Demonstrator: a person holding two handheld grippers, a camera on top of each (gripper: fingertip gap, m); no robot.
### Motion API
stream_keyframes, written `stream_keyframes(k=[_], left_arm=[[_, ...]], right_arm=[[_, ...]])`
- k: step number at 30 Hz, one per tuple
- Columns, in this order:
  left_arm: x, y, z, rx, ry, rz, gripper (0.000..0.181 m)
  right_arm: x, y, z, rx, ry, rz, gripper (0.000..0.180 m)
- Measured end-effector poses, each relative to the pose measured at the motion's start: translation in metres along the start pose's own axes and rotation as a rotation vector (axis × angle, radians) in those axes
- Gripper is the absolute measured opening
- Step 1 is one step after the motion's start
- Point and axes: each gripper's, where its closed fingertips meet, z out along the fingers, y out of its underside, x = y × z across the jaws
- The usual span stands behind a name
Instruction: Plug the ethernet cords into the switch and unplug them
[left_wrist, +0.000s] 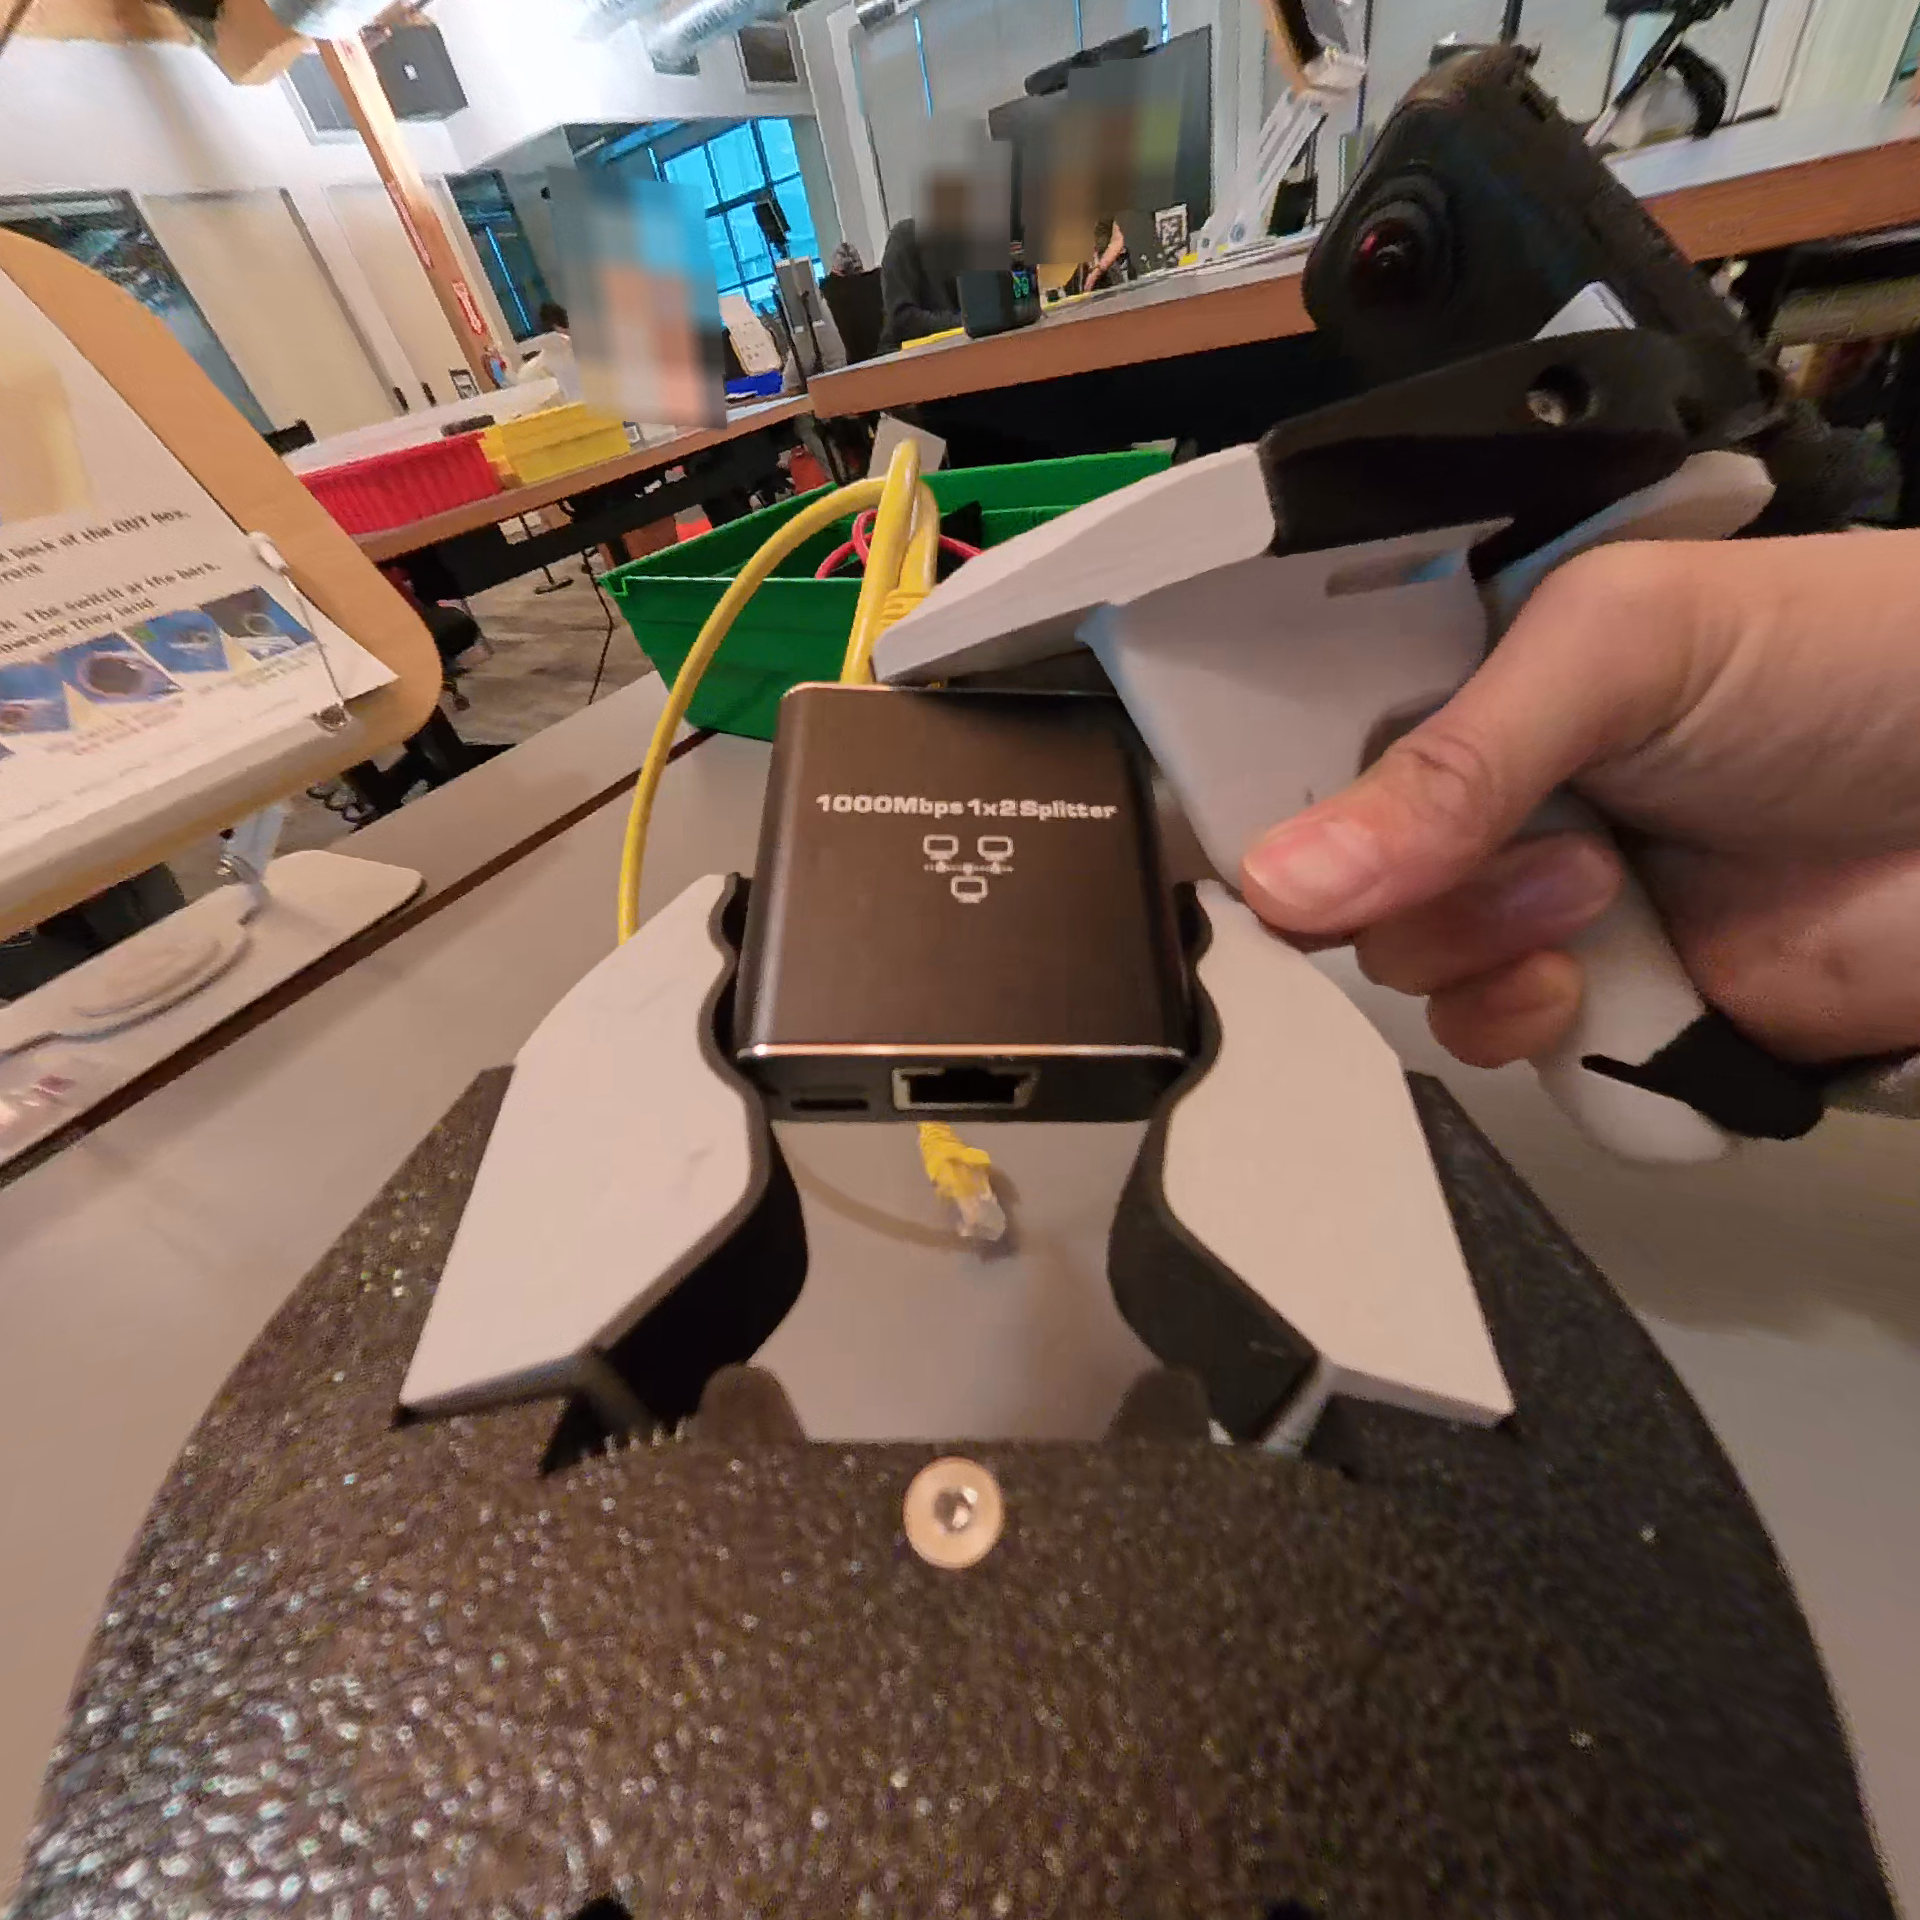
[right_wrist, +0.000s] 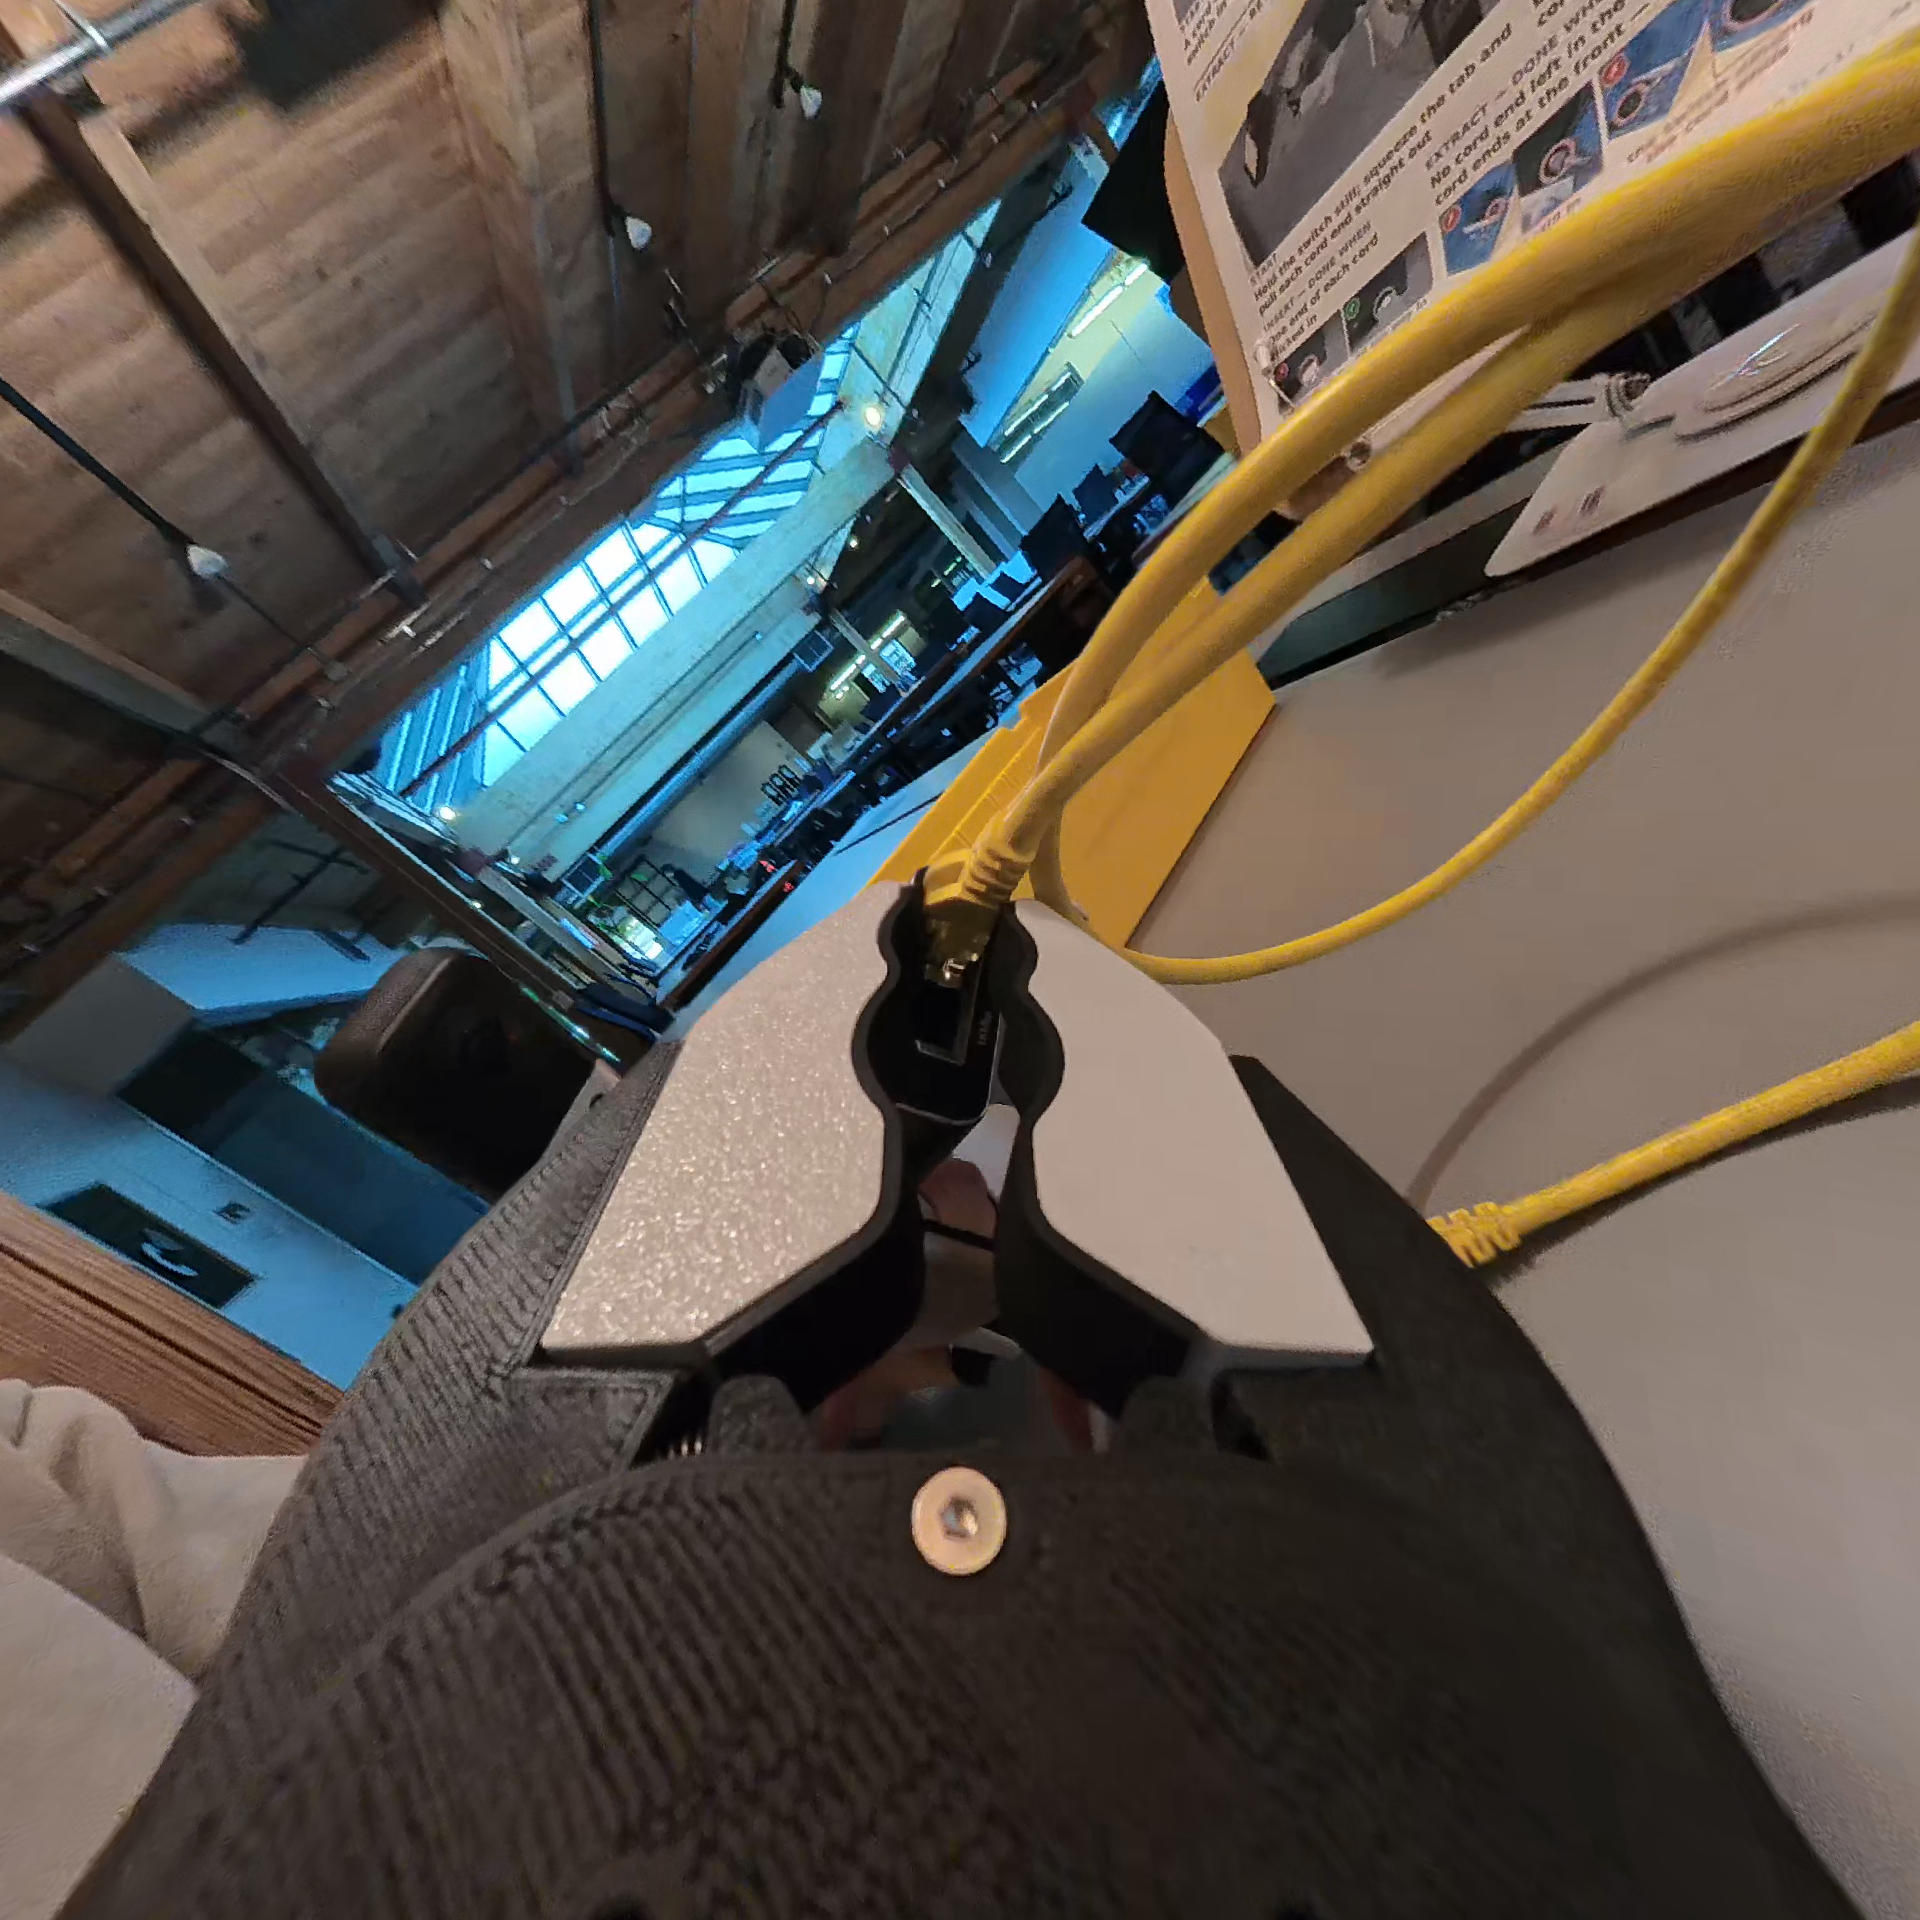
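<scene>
The left gripper (left_wrist: 961, 997) is clamping the black switch (left_wrist: 951, 873); the right gripper (right_wrist: 961, 951), at two o'clock, is pinching a yellow plug (right_wrist: 951, 925) at its far edge. A loose yellow cord end (left_wrist: 961, 1174) is lying beneath on the grey table (left_wrist: 260, 1122), a green bin (left_wrist: 769, 623) behind.

Grey table (left_wrist: 312, 1174), loose yellow cord (left_wrist: 961, 1179)

Open workshop: long benches (left_wrist: 1091, 332), bins (left_wrist: 405, 483)

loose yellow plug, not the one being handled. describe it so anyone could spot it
On the grey table, find the black switch held in the left tongs. The loose yellow plug lies beneath its near face, clear tip toward the camera; it is gripped by nothing.
</scene>
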Motion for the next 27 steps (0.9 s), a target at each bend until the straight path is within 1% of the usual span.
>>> stream_keyframes(k=[2, 5, 9, 15, 20, 24, 27], left_arm=[[0.0009, 0.0029, 0.0012, -0.003, 0.015, -0.029, 0.075], [0.0029, 0.0036, 0.0018, 0.017, 0.056, -0.121, 0.075], [0.0035, 0.0035, 0.0018, -0.009, 0.037, -0.057, 0.075], [0.004, 0.0042, 0.0027, -0.006, 0.017, -0.033, 0.075], [0.0038, 0.0049, 0.0025, -0.006, 0.013, -0.031, 0.075], [0.0048, 0.0057, 0.003, -0.002, 0.028, -0.068, 0.075], [0.0043, 0.0061, 0.003, -0.005, 0.026, -0.061, 0.075]], right_arm=[[0.0031, 0.0015, -0.0003, -0.006, 0.014, 0.001, 0.014], [0.0019, 0.0018, 0.0005, -0.069, 0.051, -0.096, 0.015], [0.0014, 0.0023, -0.0029, -0.1, 0.063, -0.156, 0.015], [0.0011, 0.0022, -0.0043, -0.101, 0.064, -0.167, 0.015], [0.0009, 0.0026, -0.0041, -0.103, 0.065, -0.171, 0.015], [0.0014, 0.0028, -0.0039, -0.107, 0.075, -0.168, 0.015], [0.0015, 0.0029, -0.0039, -0.118, 0.086, -0.199, 0.015]])
